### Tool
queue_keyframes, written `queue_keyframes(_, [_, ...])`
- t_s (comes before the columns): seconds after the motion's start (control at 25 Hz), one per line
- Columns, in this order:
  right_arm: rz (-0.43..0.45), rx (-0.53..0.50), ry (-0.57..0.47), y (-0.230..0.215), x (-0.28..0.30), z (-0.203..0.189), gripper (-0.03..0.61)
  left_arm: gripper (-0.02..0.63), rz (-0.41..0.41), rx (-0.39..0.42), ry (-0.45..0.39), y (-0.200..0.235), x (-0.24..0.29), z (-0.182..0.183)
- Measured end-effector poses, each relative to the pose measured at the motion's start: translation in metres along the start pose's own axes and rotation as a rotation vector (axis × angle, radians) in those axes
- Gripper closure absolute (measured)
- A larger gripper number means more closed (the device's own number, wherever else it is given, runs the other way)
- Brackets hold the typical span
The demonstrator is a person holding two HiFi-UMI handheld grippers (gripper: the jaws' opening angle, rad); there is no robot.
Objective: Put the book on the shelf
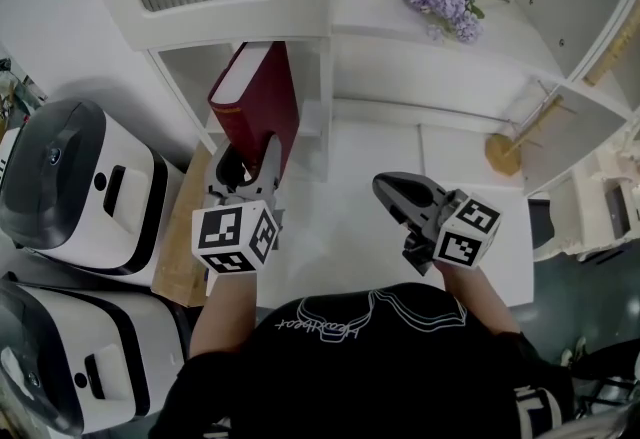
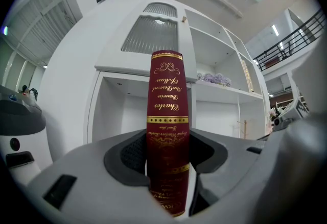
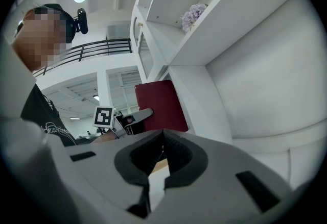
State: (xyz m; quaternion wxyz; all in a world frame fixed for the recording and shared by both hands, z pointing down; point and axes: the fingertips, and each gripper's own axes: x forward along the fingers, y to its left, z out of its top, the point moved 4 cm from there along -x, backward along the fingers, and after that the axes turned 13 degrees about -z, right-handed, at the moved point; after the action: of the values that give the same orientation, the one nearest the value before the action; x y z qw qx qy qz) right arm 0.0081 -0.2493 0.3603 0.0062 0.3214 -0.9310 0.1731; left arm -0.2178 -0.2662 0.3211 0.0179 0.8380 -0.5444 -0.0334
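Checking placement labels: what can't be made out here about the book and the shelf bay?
1. The book bottom edge: head view, the left gripper covers it; left gripper view, the gripper's body cuts it off.
2. Bay floor of the shelf behind it: left gripper view, the same body hides it.
3. Small gold print low on the spine: left gripper view, too small to read.

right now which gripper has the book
The left gripper, shut on the lower end of the upright red book. The right gripper is shut with nothing between its jaws.
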Motion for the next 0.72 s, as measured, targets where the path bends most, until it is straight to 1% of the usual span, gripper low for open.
queue_keyframes(0.32, [-0.001, 0.015, -0.002, -0.006, 0.002, -0.002, 0.572, 0.405, 0.045, -0.004, -0.009, 0.004, 0.014, -0.002])
queue_keyframes(0.72, [-0.015, 0.036, 0.01, -0.012, 0.002, -0.01, 0.572, 0.403, 0.061, 0.017, -0.001, 0.01, 0.039, -0.004])
